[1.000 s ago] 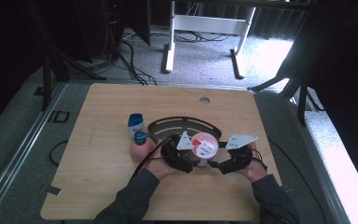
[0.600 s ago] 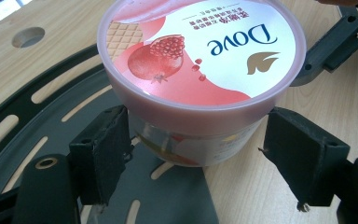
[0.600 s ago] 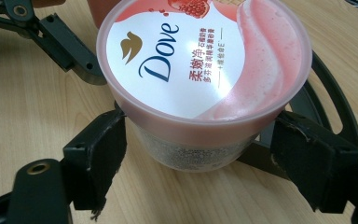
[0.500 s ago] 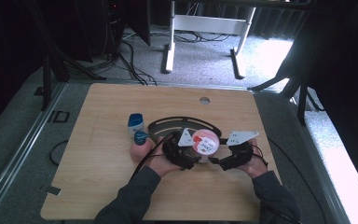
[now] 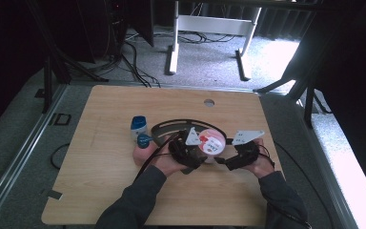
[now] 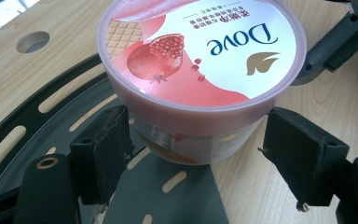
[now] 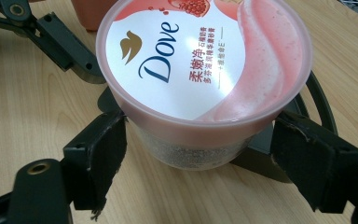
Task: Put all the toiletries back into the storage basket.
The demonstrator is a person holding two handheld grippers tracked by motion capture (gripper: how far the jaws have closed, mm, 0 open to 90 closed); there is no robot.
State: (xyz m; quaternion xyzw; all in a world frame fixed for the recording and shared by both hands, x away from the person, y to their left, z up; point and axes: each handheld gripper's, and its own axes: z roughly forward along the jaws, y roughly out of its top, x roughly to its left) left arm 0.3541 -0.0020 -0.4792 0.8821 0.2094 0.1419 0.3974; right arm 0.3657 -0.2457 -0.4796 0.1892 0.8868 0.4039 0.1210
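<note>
A pink Dove jar with a white and pink lid stands between my two grippers near the table's middle front. My left gripper reaches in from the left, and its pads press in on the jar just under the lid rim, over a black slotted plate. From the opposite side my right gripper straddles the same jar. Its pads stand on either side of the body with narrow gaps.
A blue-capped white bottle and a pink container with a blue cap stand left of the hands. The black slotted ring curves behind the jar. A round hole pierces the wooden table farther back.
The jar and both grippers have shifted slightly up and to the right together. The two containers at the left have stayed put.
</note>
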